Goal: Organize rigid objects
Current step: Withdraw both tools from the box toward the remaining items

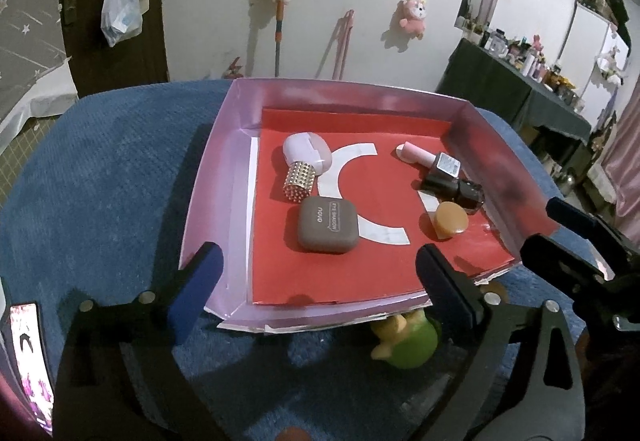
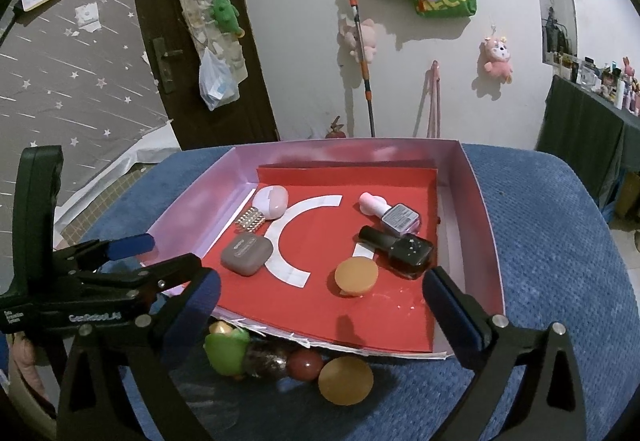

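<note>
A pink-walled tray with a red floor lies on a blue cushion. Inside it are a brown eyeshadow case, a white case beside a studded cap, a pink bottle, a dark bottle and an orange disc. My left gripper is open over the tray's near edge, holding nothing. My right gripper is open too, empty, at the near right. By the tray's front edge lie a green toy, a red ball and another orange disc.
The blue cushion extends around the tray on every side. A lit phone screen sits at the far left. A dark table crowded with bottles stands at the right. Behind are a white wall and a brown door.
</note>
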Demonstrator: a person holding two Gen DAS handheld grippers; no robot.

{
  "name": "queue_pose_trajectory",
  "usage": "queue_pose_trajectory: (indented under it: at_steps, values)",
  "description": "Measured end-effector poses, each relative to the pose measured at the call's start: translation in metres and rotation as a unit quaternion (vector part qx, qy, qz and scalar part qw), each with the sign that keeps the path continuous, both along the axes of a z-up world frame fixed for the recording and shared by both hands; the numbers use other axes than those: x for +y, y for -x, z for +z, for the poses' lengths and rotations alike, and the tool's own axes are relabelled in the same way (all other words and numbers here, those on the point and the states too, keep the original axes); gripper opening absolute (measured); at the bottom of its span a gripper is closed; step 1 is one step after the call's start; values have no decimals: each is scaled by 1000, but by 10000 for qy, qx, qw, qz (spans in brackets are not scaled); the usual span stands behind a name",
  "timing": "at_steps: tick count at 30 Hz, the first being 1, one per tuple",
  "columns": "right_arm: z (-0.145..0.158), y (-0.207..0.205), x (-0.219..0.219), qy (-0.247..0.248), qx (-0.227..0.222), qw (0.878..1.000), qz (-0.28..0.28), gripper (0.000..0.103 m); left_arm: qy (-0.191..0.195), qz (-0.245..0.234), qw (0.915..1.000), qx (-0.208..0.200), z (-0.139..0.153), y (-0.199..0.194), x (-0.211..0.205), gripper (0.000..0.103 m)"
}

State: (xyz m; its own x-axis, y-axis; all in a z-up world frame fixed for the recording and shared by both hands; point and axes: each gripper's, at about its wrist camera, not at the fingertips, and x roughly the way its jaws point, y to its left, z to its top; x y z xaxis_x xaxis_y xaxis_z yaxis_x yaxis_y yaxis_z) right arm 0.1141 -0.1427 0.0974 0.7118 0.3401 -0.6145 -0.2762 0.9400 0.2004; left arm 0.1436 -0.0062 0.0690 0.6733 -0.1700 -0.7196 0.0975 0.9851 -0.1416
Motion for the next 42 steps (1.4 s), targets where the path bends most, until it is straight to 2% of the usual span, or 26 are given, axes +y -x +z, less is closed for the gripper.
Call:
queue_pose_trajectory:
  at_steps: [6,9,20,28,37,42]
  values:
    - [2,6,0,-14,-48,10000,28,103,-68,26,9999,-71,1,7,1,99]
    - [2,10,1,-10,-72,10000,40,103,-41,-5,9999,-124,2,11,1,103]
    - [5,27,2,17,-236,9997,43,103,-127,111,9978,-646,9,35,2,103]
    - [4,38,1,29,-316,9995,52,103,252,260,9947,-958,14,52,9,103]
    - [3,57,0,22,-566,9983,109,103,-156,119,9962,-849,4,63,-1,103]
    - [0,66,0,96,-671,9976,106,103,220,-34,9983,-540,-5,65,4,103]
